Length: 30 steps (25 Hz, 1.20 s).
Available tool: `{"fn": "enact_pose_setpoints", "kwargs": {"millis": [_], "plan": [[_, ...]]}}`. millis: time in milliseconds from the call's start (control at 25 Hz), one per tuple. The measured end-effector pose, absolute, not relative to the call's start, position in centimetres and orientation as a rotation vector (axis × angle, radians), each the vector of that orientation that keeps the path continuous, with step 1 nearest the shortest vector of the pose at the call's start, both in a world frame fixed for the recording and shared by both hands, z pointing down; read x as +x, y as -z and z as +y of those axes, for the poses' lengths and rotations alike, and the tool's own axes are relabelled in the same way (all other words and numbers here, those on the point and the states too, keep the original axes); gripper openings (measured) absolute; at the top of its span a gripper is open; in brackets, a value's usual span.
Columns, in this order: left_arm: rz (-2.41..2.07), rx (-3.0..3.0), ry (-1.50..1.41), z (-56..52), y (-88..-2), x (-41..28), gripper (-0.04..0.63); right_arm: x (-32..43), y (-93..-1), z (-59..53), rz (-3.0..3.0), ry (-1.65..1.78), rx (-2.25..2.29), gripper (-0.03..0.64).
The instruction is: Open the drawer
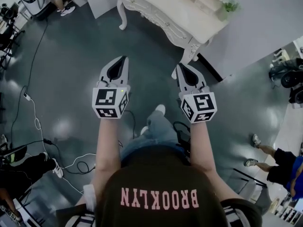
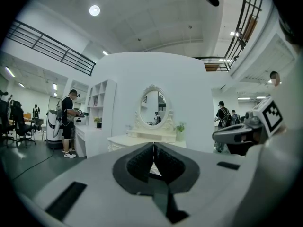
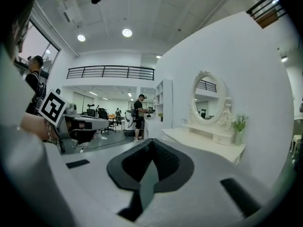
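A white ornate dressing table (image 1: 163, 22) with an oval mirror (image 2: 152, 107) stands against a white wall, a step ahead of me. Its drawer fronts (image 1: 174, 30) face me along the carved front rail, all pushed in. Both grippers are held level in the air, short of the table. My left gripper (image 1: 124, 58) is shut with nothing between its jaws, and in the left gripper view the left gripper (image 2: 154, 146) points at the table (image 2: 137, 140). My right gripper (image 1: 178, 66) is also shut and empty; from the right gripper (image 3: 151, 141) the table (image 3: 208, 143) lies ahead to the right.
Cables (image 1: 35, 122) trail over the grey floor at the left. A small potted plant (image 1: 230, 6) stands on the tabletop. A white shelf unit (image 2: 100, 109) and a standing person (image 2: 67, 122) are left of the table. Other people's legs (image 1: 272, 164) show at the right.
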<state>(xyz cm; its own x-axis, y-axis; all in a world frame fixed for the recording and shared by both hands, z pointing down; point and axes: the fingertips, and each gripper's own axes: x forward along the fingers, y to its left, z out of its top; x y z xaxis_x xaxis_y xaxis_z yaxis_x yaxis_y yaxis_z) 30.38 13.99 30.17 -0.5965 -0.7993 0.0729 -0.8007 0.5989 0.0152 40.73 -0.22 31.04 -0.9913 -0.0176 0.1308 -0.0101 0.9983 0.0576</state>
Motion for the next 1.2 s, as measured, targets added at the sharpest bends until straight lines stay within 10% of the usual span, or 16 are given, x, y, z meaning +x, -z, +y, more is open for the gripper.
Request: {"fn": "enact_pose_setpoints", "kwargs": {"millis": [1200], "plan": [[-2.624,1.418,-0.096,1.1,-32.3,2.7,0.005,12.3,-34.6,-12.7,-2.935,-0.067,0.120,-0.002]]}}
